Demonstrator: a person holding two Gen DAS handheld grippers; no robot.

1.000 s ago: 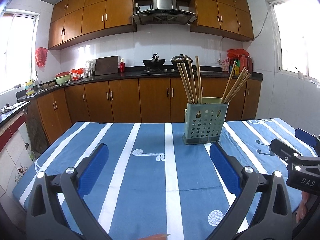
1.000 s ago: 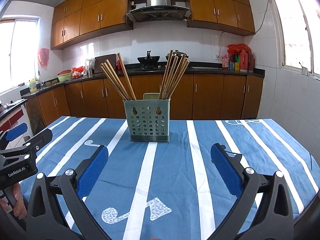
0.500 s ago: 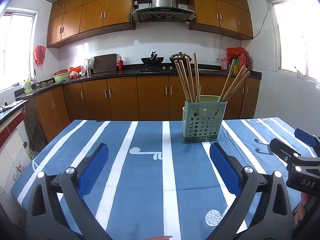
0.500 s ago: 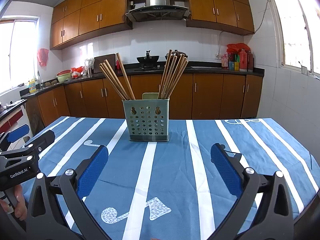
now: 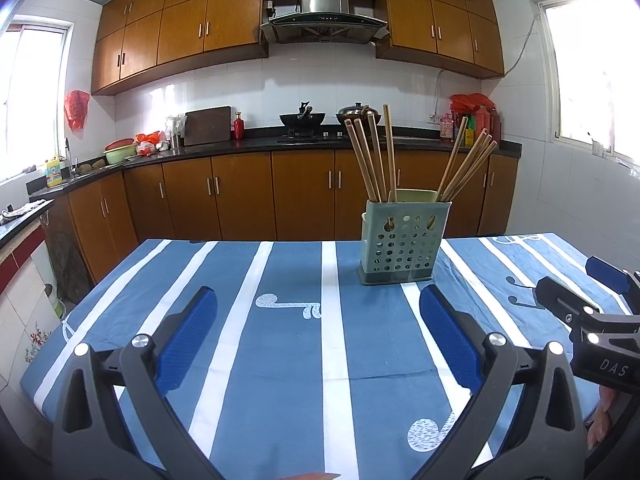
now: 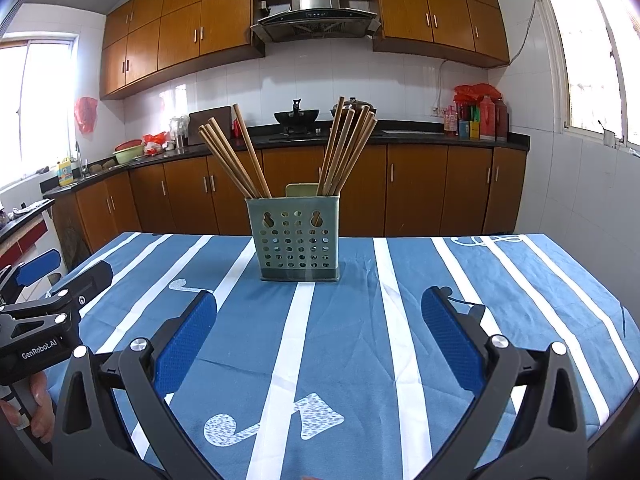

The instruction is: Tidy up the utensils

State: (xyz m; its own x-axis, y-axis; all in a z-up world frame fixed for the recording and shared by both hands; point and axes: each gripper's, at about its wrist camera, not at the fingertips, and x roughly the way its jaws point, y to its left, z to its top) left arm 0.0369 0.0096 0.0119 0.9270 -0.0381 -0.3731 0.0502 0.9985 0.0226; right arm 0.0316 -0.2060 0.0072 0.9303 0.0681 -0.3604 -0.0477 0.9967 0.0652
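Note:
A pale green perforated utensil holder [image 5: 402,240] [image 6: 295,238] stands upright on the blue striped tablecloth [image 5: 296,344] [image 6: 360,320]. Wooden chopsticks [image 5: 374,156] [image 6: 236,156] stick out of its left side, and a second bunch [image 5: 466,168] [image 6: 346,148] out of its right side. My left gripper [image 5: 318,336] is open and empty, well short of the holder; it also shows at the left edge of the right wrist view [image 6: 48,300]. My right gripper [image 6: 320,336] is open and empty, also short of the holder; it shows at the right edge of the left wrist view [image 5: 588,304].
The table's left edge [image 5: 52,360] and right edge [image 6: 616,360] are close to the grippers. Behind the table are brown kitchen cabinets [image 5: 240,192], a dark counter with a wok [image 5: 302,120] and bottles [image 6: 480,116], and a range hood [image 5: 324,16].
Both grippers have drawn back slightly from the holder, which looks a little farther away and higher in the left wrist view. Both stay open and empty.

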